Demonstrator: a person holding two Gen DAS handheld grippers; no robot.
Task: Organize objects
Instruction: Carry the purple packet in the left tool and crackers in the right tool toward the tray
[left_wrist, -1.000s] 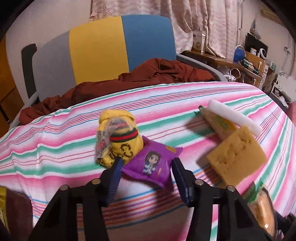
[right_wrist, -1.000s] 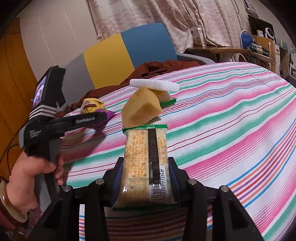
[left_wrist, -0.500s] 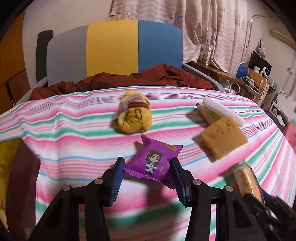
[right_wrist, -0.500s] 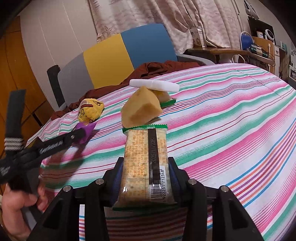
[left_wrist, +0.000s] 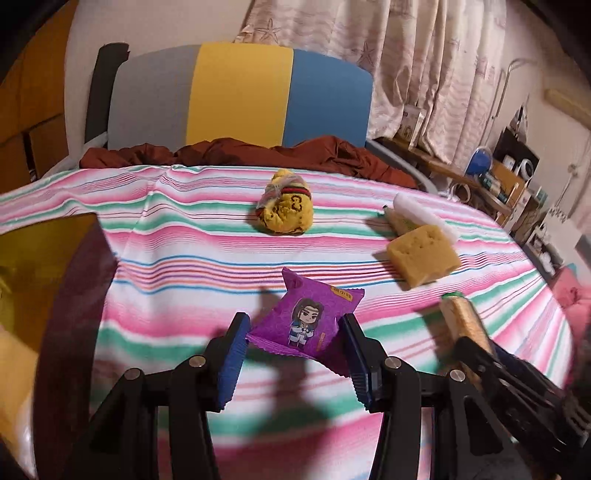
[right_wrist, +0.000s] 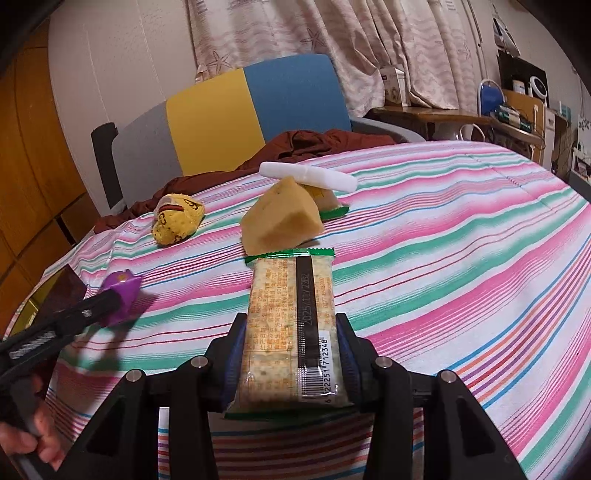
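Above the striped bedspread (left_wrist: 177, 258), the left gripper (left_wrist: 297, 338) has its jaws clamped on a purple snack packet (left_wrist: 306, 314), and the right gripper (right_wrist: 291, 350) has its jaws clamped on a cracker pack (right_wrist: 286, 325). Both snacks are lifted, mid-carry. Next, each needs a spot to be put down, maybe the yellow box (left_wrist: 33, 258). Since a second ago, the purple packet has moved away from the yellow sock bundle (left_wrist: 286, 212).

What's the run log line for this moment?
left gripper: shut on purple snack packet | right gripper: shut on cracker pack | on striped cloth: yellow sponge, yellow pouch
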